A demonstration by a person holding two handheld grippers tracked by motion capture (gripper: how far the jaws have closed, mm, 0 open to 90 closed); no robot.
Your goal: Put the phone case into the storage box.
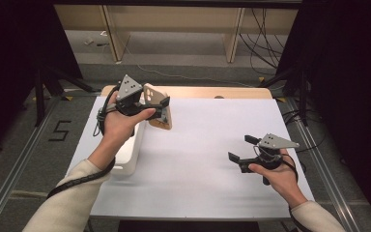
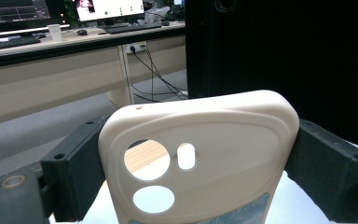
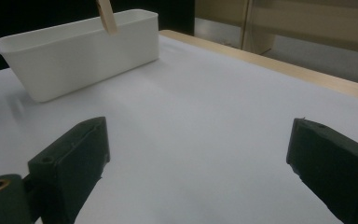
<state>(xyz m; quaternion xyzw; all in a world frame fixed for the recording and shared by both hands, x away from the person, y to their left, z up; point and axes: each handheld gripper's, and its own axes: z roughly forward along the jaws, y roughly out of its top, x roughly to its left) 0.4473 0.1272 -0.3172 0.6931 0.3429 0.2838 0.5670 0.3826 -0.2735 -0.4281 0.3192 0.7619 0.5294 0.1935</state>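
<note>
High view: upper left of the frame, the left gripper (image 1: 160,107) clamps a cream phone case (image 1: 158,112) between its jaws, above the white bin (image 1: 134,150). Lower right, the right gripper (image 1: 240,150) gapes wide over the white table (image 1: 198,145), holding nothing.

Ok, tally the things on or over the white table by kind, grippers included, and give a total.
Grippers: 2, the left gripper and the right gripper
Phone cases: 1, a cream phone case clamped in the left gripper
Bins: 1, a white bin
Total: 4
</note>
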